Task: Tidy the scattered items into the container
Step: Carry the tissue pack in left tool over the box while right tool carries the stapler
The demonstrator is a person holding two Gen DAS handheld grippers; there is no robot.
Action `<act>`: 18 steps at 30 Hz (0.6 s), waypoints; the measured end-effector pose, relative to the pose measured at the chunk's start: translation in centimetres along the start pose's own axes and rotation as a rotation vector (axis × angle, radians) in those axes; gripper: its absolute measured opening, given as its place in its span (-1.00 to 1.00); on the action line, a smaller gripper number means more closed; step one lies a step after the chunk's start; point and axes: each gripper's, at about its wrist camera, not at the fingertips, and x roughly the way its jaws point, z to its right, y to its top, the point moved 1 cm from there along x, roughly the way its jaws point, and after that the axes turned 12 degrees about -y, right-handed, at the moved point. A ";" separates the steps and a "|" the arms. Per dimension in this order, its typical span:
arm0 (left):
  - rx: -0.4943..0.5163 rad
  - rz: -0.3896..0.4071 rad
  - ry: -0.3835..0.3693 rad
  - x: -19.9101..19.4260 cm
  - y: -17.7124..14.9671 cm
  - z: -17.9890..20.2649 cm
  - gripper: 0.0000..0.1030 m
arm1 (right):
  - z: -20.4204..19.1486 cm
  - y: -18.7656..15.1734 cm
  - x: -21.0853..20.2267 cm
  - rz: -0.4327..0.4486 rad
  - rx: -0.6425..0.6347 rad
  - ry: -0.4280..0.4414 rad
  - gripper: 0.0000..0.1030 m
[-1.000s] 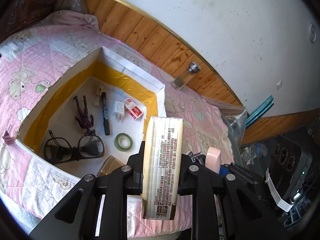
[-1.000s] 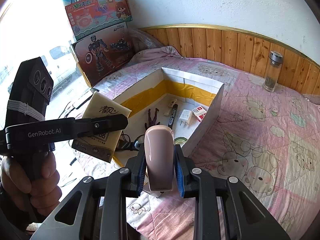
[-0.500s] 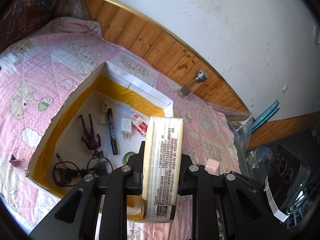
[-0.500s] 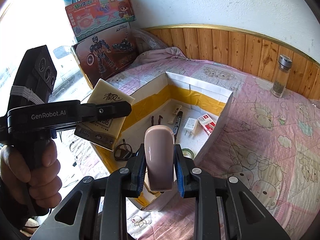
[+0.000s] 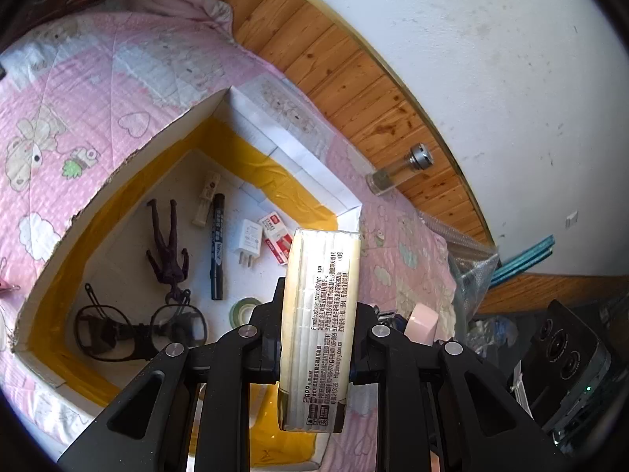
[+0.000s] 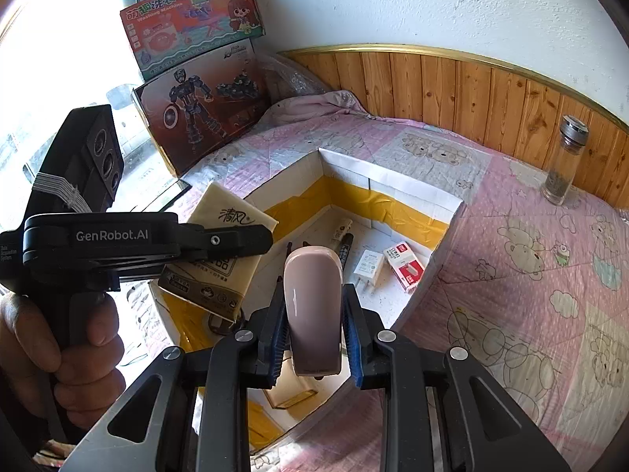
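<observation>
Presently, a tissue pack [image 5: 320, 326] is being gripped by the left gripper [image 5: 318, 338] above the cardboard box [image 5: 129, 149], at its five o'clock corner. Meanwhile a pink case [image 6: 313, 310] is being clamped by the right gripper [image 6: 314, 330] over the box's six o'clock edge.

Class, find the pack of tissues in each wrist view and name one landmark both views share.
Left wrist view: the pack of tissues stands lower centre, clamped in the left gripper.
Right wrist view: it is left of centre, over the box's near-left wall.
Shared landmark: the glass bottle by the wood panelling.
</observation>
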 end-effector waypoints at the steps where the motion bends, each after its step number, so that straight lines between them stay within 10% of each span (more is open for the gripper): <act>1: -0.024 -0.001 0.006 0.3 0.1 -0.3 -0.56 | 0.1 0.2 0.3 -0.002 -0.005 -0.002 -0.47; 18: -0.088 0.030 0.147 3.3 4.9 -2.9 -0.56 | 2.4 3.0 5.3 -0.066 -0.044 0.002 -0.47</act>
